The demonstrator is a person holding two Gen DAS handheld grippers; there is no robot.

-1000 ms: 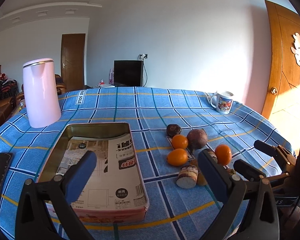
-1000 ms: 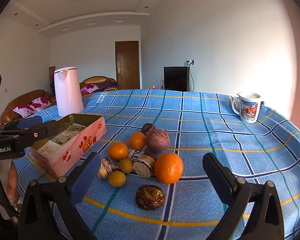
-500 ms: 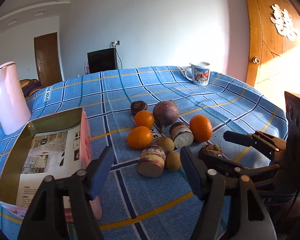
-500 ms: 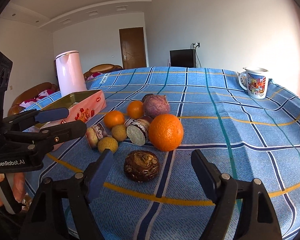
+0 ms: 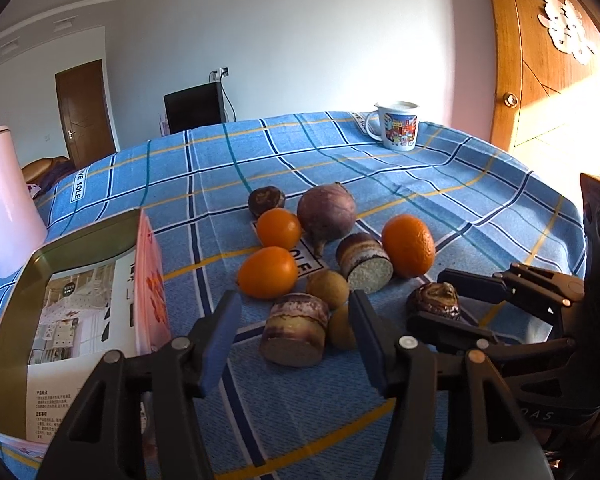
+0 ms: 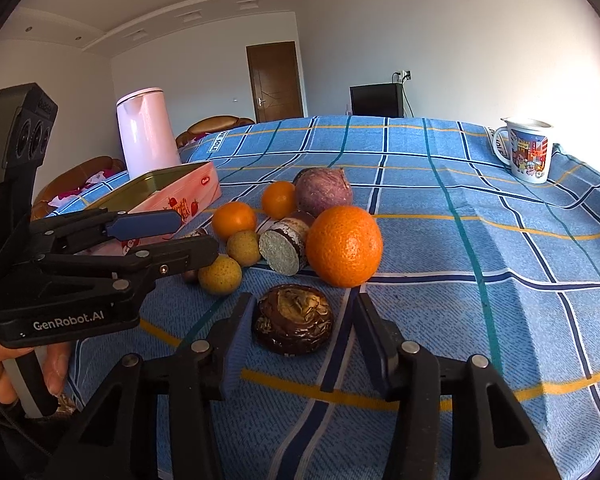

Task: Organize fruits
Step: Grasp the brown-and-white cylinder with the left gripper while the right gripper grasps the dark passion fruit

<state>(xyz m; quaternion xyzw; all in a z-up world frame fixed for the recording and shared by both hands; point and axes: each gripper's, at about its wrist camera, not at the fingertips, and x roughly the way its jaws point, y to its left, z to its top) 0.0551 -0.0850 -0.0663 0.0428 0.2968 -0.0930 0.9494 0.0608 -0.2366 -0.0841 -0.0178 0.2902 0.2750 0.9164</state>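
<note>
A cluster of fruit lies on the blue checked tablecloth: three oranges, the biggest (image 6: 344,246) at the right, a purple round fruit (image 5: 326,210), two cut purple-skinned pieces, small yellow-brown fruits and dark wrinkled ones. My left gripper (image 5: 294,338) is open, its fingers on either side of a cut purple piece (image 5: 294,330). My right gripper (image 6: 296,338) is open, its fingers on either side of a dark brown wrinkled fruit (image 6: 294,320), not touching it. An open pink tin box (image 5: 76,300) with a printed leaflet inside stands left of the fruit.
A pink kettle (image 6: 146,132) stands behind the box. A printed mug (image 5: 398,125) sits at the table's far right. The table edge drops off at the right by a wooden door (image 5: 540,60). The left gripper's body (image 6: 80,264) is close beside the right one.
Both grippers have moved forward and down toward the fruit, and their jaws have narrowed. The left one swung right from the box to the cut piece; the right one now straddles the dark fruit.
</note>
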